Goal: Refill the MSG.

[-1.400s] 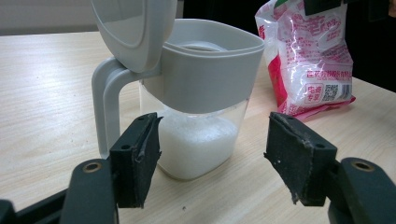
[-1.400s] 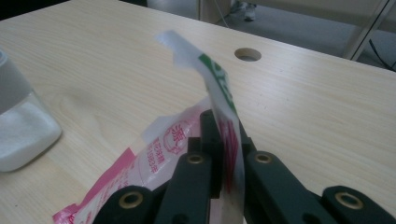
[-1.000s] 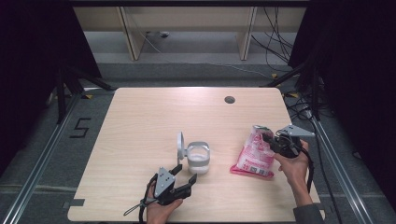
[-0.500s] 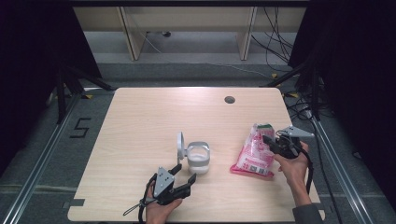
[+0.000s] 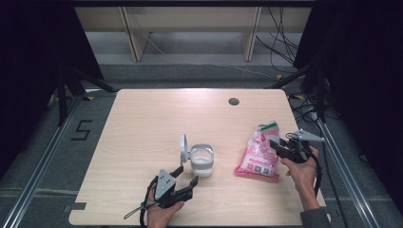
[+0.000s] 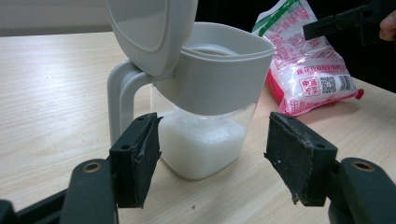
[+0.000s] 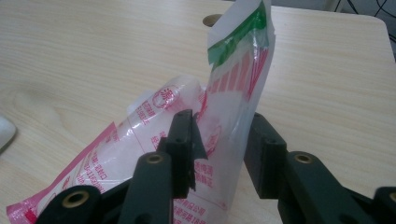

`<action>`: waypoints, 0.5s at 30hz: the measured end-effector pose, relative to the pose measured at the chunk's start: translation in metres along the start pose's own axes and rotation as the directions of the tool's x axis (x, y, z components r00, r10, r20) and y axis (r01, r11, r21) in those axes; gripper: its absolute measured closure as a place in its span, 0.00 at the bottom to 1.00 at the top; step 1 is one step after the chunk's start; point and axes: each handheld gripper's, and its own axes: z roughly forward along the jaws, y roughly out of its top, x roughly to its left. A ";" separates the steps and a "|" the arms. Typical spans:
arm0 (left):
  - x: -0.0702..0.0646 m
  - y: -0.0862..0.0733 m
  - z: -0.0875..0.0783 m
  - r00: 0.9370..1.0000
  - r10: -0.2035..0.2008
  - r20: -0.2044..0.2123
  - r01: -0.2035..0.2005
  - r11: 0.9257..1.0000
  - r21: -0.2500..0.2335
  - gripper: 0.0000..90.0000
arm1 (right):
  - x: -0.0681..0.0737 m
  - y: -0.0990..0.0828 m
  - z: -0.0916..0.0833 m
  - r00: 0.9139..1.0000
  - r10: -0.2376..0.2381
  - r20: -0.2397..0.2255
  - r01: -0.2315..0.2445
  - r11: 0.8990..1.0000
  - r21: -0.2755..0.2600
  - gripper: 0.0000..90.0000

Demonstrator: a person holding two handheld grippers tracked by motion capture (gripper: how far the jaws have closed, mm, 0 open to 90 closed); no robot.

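Bag (image 7: 233, 107) lower end cut off; print blurred.

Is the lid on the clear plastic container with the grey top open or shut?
Open. The grey lid stands flipped up beside the clear plastic container's mouth, and white granules fill its lower part.

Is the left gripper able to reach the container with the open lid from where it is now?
Probably yes. The left gripper faces the container directly, its fingers open on either side, and only bare table lies between them.
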 end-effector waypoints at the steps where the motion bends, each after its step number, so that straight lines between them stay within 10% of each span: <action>1: 0.000 0.000 0.000 1.000 -0.010 -0.002 0.010 1.000 -0.003 0.38 | 0.000 0.000 -0.001 1.000 -0.001 0.001 0.001 1.000 0.010 0.72; 15: 0.007 0.002 -0.001 1.000 -0.018 -0.007 0.018 1.000 -0.019 0.38 | -0.001 -0.005 -0.014 0.998 0.015 0.069 -0.013 1.000 -0.024 0.57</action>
